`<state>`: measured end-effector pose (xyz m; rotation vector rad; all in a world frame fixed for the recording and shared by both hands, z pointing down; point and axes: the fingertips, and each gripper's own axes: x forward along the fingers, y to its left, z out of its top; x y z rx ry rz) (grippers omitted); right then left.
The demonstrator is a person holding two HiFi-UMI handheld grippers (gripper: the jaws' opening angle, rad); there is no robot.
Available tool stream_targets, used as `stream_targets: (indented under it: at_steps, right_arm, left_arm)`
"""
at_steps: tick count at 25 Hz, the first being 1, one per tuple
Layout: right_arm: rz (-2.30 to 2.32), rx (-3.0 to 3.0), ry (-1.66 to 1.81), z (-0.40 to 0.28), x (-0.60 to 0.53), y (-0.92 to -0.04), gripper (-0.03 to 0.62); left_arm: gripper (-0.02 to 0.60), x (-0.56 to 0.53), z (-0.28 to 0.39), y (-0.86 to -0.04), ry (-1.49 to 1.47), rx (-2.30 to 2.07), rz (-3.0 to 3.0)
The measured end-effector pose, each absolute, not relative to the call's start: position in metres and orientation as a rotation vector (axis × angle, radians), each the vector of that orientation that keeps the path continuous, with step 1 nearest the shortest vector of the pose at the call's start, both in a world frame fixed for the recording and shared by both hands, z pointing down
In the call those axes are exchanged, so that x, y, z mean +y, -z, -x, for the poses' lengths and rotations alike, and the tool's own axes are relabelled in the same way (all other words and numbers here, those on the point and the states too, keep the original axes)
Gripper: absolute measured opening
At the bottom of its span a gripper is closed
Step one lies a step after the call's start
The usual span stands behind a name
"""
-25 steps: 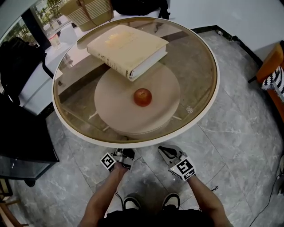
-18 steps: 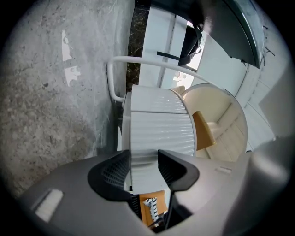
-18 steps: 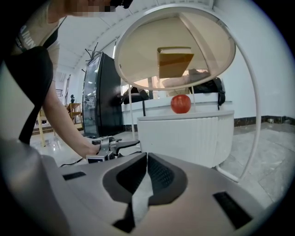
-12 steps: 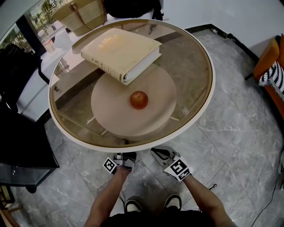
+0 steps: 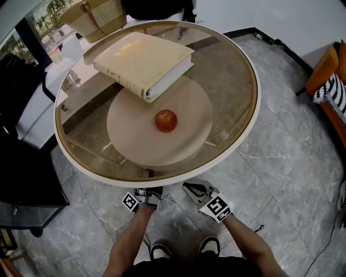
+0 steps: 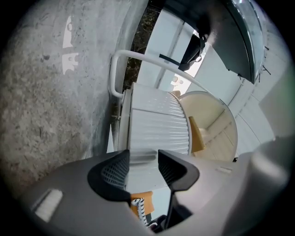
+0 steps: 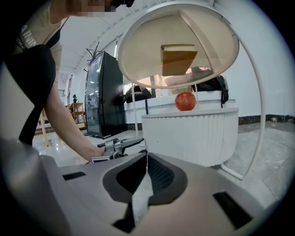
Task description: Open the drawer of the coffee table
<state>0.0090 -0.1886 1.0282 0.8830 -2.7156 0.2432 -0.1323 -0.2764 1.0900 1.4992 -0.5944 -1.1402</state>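
The round coffee table has a glass top with a white rim [image 5: 246, 124], over a white fluted drum [image 5: 135, 135] that holds the drawer. A cream book [image 5: 143, 62] lies on the glass and a red apple [image 5: 166, 120] sits on the drum. My left gripper [image 5: 146, 196] is low at the table's near edge. It is open and faces the fluted front [image 6: 156, 124], with a small ridge of that front between its jaws [image 6: 144, 161]. My right gripper [image 5: 200, 192] is beside it, shut [image 7: 146, 156] and empty, short of the drum [image 7: 193, 133].
White tube legs [image 7: 258, 106] curve from the floor to the rim. A black cabinet [image 5: 21, 178] stands at the left. A woven bag [image 5: 94, 13] rests on a white bench behind the table. An orange chair with a striped cushion [image 5: 330, 81] is at the right. The person's shoes [image 5: 162, 250] are just behind the grippers.
The head view has shifted, and the table now sits further up and left. Both grippers have kept low by the near rim, slightly closer to it.
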Motion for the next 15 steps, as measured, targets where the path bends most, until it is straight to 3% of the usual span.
stream_targets:
  at_steps: [15]
  right_arm:
    - [-0.874, -2.708, -0.248, -0.012, -0.178, -1.028, 0.008]
  left_arm:
    - [0.176, -0.228, 0.126, -1.086, 1.053, -0.586, -1.505]
